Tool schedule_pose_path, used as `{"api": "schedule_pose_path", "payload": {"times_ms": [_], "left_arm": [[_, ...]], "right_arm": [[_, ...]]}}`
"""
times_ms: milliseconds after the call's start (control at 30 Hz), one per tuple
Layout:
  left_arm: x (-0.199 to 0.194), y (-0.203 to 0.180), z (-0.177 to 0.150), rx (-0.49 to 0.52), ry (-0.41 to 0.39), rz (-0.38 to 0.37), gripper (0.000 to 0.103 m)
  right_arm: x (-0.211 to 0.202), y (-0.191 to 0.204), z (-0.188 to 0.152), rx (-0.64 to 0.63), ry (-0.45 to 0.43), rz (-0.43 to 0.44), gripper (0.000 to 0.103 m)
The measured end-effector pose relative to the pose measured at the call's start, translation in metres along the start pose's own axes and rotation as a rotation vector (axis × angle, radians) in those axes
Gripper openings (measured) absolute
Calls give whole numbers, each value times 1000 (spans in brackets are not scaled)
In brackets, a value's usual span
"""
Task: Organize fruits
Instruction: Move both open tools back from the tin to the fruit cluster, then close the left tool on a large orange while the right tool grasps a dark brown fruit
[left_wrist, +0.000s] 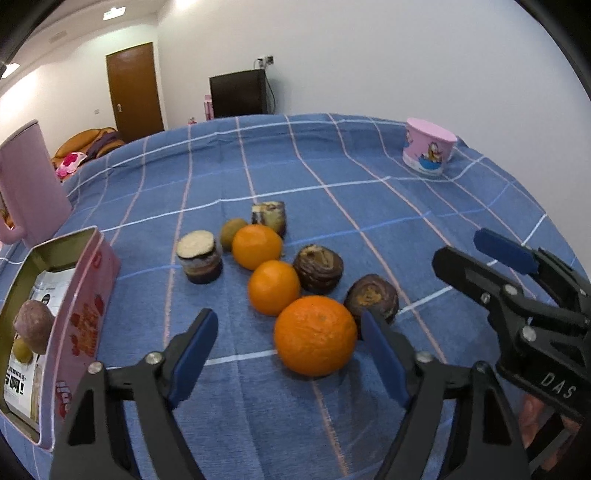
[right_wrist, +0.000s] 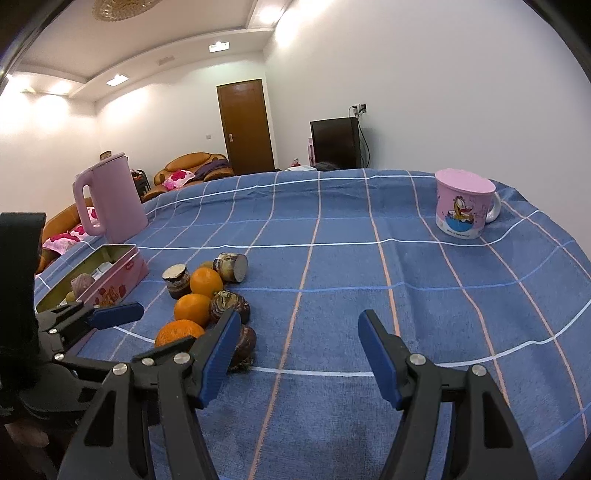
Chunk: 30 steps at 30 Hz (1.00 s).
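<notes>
Three oranges lie in a row on the blue checked cloth: a near orange (left_wrist: 316, 336) (right_wrist: 179, 332), a middle orange (left_wrist: 273, 288) and a far orange (left_wrist: 256, 246). A kiwi (left_wrist: 232, 230) sits behind them. My left gripper (left_wrist: 290, 317) is open around the near orange; its right pad (left_wrist: 384, 358) is close beside the fruit, its left pad (left_wrist: 195, 354) well apart. My right gripper (right_wrist: 299, 317) (left_wrist: 461, 247) stands open to the right over bare cloth, with nothing between its fingers. An open pink tin (left_wrist: 92, 314) (right_wrist: 122, 273) at left holds a purplish round fruit (left_wrist: 33, 325) and a small green one (left_wrist: 22, 350).
Several dark swirled cakes (left_wrist: 317, 269) lie among the oranges; one (left_wrist: 371, 297) sits just behind the left gripper's right finger. A pink kettle (right_wrist: 110, 195) stands at the far left, a lidded pink mug (right_wrist: 461, 203) at the far right near the table's edge.
</notes>
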<state>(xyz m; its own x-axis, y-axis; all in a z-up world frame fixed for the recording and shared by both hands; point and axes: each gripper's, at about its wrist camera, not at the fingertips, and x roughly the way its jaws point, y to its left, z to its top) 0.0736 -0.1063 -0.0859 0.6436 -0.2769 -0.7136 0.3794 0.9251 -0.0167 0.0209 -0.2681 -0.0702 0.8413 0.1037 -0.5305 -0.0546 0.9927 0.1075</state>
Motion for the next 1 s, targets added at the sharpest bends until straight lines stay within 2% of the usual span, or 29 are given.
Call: {"api": "schedule_pose_path", "payload": {"times_ms": [133,367,400,433,600,733,900,1000], "left_arm": [[4,5,1,-17,23,-57,67],[5,3,0,-14,38,-59,64],[4,3,0,-11,35,-60,61],[5,3,0,-10,35,-78,49],[1,5,-2,-3,28,-85,48],[-5,18,-4,-27,9,-56,48],[-11,38,-3,-59,-20,3,48],[-8,49,0,-84,-15,10,48]], "right_arm": [[1,0,0,0,5,3,68],[7,-3,0,24,33,24,68],[8,-4,0,31,37,28,68],[8,-4,0,34,39,31,68],[9,-3,0,32,44,41,68],[13,5,0,-6,68,59,68],[31,23,1,-65,152,93,68],[41,34,3,-88,198,113,68]]}}
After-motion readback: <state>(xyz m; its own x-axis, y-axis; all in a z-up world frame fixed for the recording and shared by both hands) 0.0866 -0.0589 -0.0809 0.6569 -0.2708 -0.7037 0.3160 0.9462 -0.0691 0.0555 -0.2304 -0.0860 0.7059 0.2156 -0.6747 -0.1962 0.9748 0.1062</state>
